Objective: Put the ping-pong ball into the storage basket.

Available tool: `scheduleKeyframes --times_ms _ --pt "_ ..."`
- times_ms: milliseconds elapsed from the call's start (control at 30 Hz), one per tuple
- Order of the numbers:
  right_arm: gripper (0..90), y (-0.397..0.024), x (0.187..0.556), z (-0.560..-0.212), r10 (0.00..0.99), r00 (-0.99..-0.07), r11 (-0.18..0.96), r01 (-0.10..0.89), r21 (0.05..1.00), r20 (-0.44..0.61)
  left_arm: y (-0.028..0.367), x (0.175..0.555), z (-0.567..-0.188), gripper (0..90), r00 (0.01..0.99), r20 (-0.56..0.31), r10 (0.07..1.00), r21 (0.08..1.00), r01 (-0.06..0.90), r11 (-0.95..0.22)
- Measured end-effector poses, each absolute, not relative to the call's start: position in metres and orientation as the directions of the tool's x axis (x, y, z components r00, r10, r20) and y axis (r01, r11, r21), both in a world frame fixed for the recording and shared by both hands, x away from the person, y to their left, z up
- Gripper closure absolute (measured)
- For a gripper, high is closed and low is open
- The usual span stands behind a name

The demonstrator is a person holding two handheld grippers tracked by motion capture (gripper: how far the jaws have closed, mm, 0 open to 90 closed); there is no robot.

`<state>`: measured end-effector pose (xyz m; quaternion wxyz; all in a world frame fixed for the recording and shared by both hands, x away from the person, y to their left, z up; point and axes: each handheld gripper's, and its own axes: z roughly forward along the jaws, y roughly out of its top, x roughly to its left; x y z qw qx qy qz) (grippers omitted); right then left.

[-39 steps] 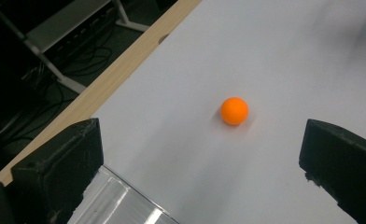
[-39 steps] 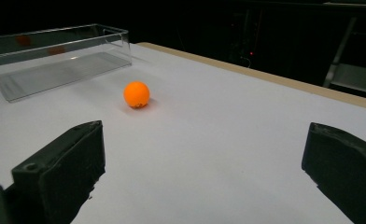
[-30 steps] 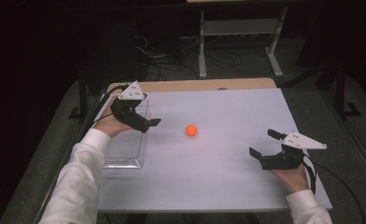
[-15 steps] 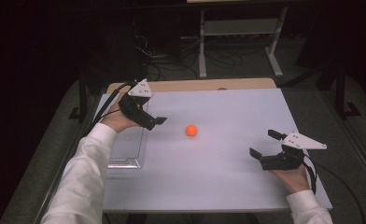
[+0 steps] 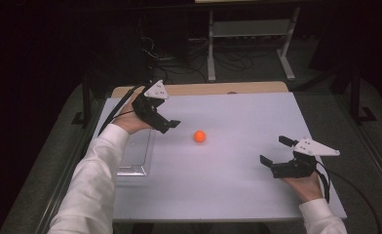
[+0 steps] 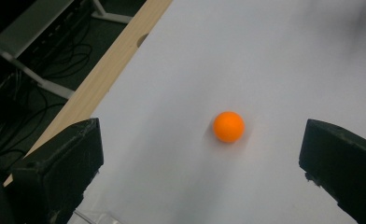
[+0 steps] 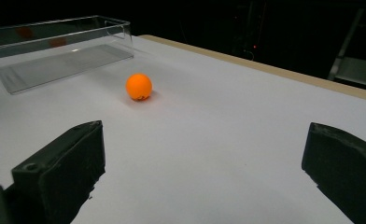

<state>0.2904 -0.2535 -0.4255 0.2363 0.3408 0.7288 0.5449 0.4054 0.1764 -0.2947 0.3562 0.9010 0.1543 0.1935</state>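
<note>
A small orange ball (image 5: pixel 199 136) rests on the white table (image 5: pixel 228 185), a little left of its middle. My left gripper (image 5: pixel 165 122) hovers open just left of the ball, above the far end of a clear plastic box (image 5: pixel 133 158). In the left gripper view the ball (image 6: pixel 228 126) lies ahead between the wide-apart jaws of that gripper (image 6: pixel 202 163), not touching them. My right gripper (image 5: pixel 272 149) is open and empty low at the table's right. It looks across at the ball (image 7: pixel 139 87) and the clear box (image 7: pixel 55 51) beyond.
The clear box is empty and lies along the table's left edge. A wooden strip (image 5: pixel 218 88) borders the far edge. Beyond it are a metal shelf frame (image 5: pixel 250 34) and loose cables (image 5: pixel 169 53) on the dark floor.
My left gripper has lifted from over the clear box and swung right and farther back, towards the ball. The ball and the right gripper have stayed in place.
</note>
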Motion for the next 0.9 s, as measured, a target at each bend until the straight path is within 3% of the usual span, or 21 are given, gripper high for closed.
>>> scheduleKeyframes --times_ms 900 --pt "0.0 -0.25 0.289 -0.427 0.746 -0.665 0.192 0.248 0.95 0.023 0.154 0.422 -0.32 0.0 0.901 0.232 0.367 0.648 0.138 -0.749"
